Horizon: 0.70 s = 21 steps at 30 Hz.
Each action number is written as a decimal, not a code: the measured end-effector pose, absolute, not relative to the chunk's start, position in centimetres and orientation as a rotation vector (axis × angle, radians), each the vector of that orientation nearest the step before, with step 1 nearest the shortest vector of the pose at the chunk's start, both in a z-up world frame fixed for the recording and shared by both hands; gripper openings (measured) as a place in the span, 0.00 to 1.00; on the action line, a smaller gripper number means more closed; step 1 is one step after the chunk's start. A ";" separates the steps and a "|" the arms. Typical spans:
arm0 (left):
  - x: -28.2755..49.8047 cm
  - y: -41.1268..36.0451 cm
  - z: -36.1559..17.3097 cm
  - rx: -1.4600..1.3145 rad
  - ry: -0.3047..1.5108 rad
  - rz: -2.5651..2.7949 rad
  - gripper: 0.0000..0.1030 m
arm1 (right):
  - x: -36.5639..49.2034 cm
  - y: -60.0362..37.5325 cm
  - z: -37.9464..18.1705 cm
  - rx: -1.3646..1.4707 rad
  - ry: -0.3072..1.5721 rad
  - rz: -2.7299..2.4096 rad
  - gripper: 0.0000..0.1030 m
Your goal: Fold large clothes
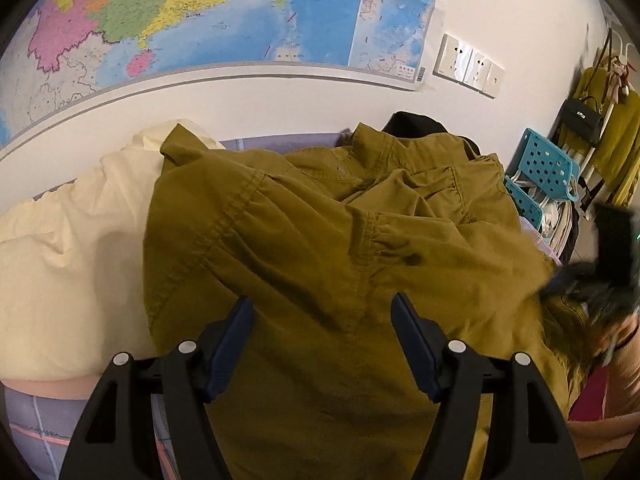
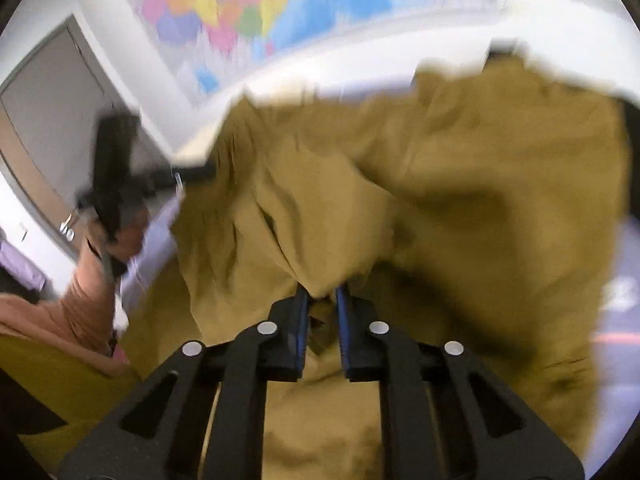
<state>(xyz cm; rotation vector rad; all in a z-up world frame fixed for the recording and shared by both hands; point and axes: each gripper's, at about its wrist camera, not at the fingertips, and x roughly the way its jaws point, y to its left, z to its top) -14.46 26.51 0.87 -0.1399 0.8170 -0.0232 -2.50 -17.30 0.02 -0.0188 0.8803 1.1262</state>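
While the olive jacket (image 1: 328, 240) lies rumpled across the bed beside a cream pillow (image 1: 68, 256), under the wall map (image 1: 200, 12), I keep my left claw (image 1: 322, 344) spread wide above the cloth, nothing between its 2 fingers. My right claw (image 2: 322, 300) is pinched tight on a bunched fold of the jacket, the view blurred

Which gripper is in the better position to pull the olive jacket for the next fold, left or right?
Probably the right. The right gripper is already shut on a bunch of the olive jacket. The left gripper is open above the cloth, holding nothing.
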 end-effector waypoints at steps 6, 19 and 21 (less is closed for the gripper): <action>-12.6 26.1 0.9 -0.111 0.787 0.036 0.67 | 0.6 -21.0 8.5 -0.141 0.688 0.926 0.10; -10.9 24.1 -0.6 0.144 0.782 0.230 0.74 | 5.8 -22.5 -0.7 -0.142 0.867 0.760 0.64; -10.7 23.6 0.4 0.199 0.733 0.248 0.81 | 5.6 -21.8 -0.5 -0.184 0.857 0.767 0.63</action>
